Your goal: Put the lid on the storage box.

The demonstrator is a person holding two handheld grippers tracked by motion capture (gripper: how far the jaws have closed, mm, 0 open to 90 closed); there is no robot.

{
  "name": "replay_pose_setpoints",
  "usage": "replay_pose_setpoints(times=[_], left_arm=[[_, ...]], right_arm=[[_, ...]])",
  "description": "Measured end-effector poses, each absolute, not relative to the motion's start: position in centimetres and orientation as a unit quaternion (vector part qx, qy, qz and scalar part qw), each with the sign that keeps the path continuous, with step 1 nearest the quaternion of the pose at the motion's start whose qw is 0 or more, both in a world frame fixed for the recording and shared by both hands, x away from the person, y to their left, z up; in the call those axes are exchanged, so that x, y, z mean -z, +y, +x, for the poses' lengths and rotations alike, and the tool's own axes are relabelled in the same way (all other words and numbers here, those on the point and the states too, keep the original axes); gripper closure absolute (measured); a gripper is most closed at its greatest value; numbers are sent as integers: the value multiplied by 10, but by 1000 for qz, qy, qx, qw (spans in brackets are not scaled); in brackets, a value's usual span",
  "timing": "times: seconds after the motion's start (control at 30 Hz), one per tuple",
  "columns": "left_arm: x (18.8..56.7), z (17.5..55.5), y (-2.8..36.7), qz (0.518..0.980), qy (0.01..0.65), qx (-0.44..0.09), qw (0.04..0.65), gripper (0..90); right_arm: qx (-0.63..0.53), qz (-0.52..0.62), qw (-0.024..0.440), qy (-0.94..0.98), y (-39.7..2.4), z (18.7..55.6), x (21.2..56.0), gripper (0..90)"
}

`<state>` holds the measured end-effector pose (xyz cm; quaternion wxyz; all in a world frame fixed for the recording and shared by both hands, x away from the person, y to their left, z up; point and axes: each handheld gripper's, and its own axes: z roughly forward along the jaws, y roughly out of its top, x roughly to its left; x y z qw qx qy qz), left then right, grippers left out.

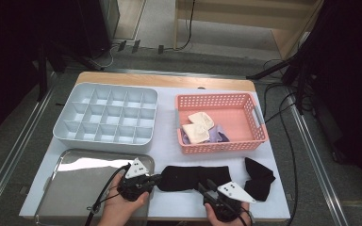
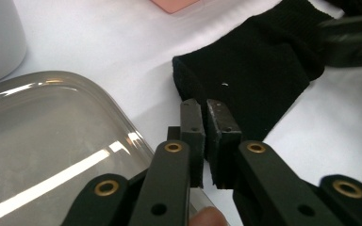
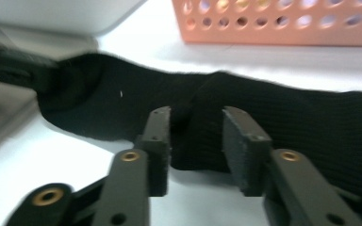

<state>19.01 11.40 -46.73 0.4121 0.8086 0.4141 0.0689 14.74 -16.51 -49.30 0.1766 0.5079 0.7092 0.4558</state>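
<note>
- Lying flat along the near edge of the white worktop (image 1: 169, 153) in the high view is a long black sock (image 1: 195, 177), with a second black sock (image 1: 259, 178) crumpled just to its right. The left hand-held gripper (image 1: 156, 179) is pinching the long sock's left end, and the right hand-held gripper (image 1: 206, 187) is sitting at its near edge. A grey plastic organiser (image 1: 106, 117) with a grid of square compartments is standing at the back left. A pink perforated basket (image 1: 221, 122) beside it is holding two cream socks (image 1: 197, 127) on top of a lilac sock (image 1: 219, 134). A shiny metal tray (image 1: 82, 181) with rounded corners is resting at the near left.
- Showing in the left gripper view, the left hand-held gripper (image 2: 206, 123) is standing with its jaws pressed together on the thin knitted edge of the long black sock (image 2: 254, 75). The tray (image 2: 52, 136) is gleaming on the left, its curved rim just beside the sock's end.
- Appearing in the right gripper view, the right hand-held gripper (image 3: 196, 123) is holding its jaws apart; a raised fold of the finely ribbed long black sock (image 3: 264, 113) is lying between them, the pads not pressing on it. The basket (image 3: 283, 23), with its rows of round holes, is standing beyond on the worktop (image 3: 155, 52).
</note>
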Motion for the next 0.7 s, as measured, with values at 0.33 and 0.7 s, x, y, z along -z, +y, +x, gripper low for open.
replay_pose_setpoints(times=[0.33, 0.7], left_arm=[[468, 191, 116, 806, 416, -67, 415, 894], [471, 191, 110, 811, 408, -68, 414, 840]], right_arm=[[-421, 506, 175, 732, -176, 148, 493, 888], [-444, 531, 206, 691, -225, 141, 483, 703]])
